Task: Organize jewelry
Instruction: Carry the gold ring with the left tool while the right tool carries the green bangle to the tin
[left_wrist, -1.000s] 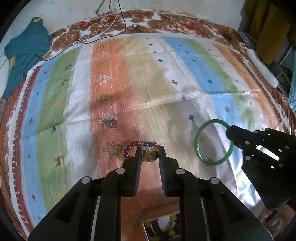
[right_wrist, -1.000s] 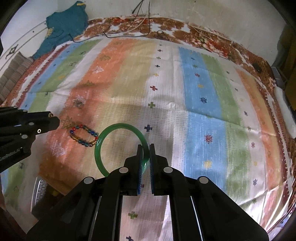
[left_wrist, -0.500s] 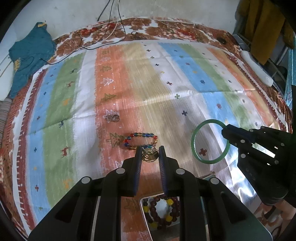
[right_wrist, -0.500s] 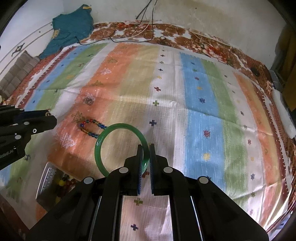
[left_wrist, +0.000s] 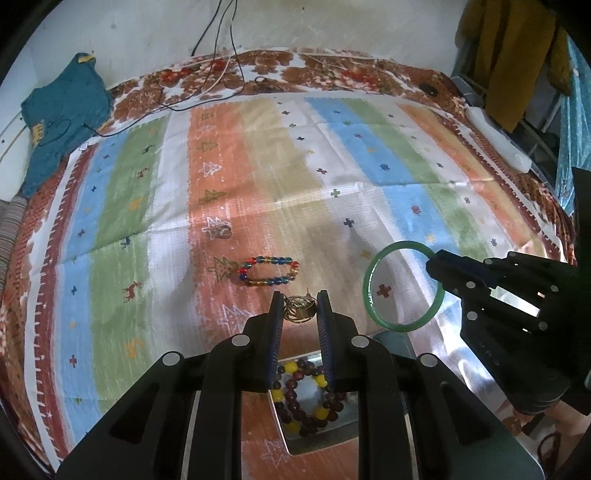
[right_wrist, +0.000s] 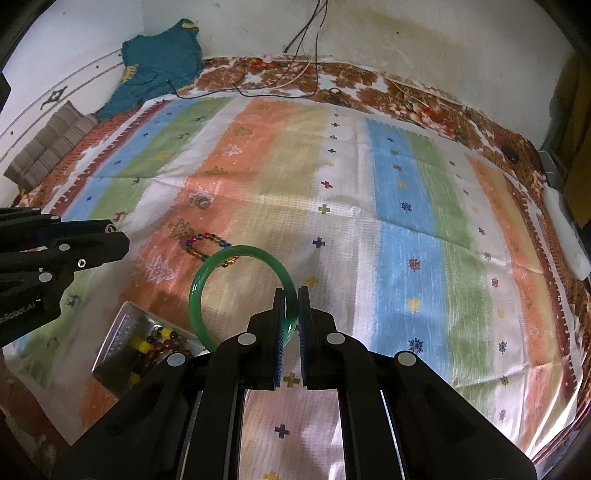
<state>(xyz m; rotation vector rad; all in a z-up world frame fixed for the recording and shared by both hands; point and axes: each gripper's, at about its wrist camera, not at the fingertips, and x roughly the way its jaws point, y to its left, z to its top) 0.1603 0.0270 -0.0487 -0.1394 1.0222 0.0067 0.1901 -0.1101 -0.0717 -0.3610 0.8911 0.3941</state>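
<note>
Both tools have lifted and pulled back toward the tray (left_wrist: 402, 341): left tool (left_wrist: 300, 308) pinching a gold trinket (left_wrist: 300, 313) just beyond it, right tool (right_wrist: 291, 308) clamped on the green bangle (right_wrist: 242, 291) beside it. Drops look next. Bead bracelet (left_wrist: 267, 270) remains on the bed (left_wrist: 369, 166), farther from the tray.

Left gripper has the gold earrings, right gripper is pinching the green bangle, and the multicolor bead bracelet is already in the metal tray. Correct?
Not quite. The multicolor bead bracelet lies on the striped cloth, outside the metal tray; the left wrist view shows it. The tray holds a dark red and yellow bead bracelet. The rest stands: left gripper holds the gold earrings, right gripper pinches the green bangle.
</note>
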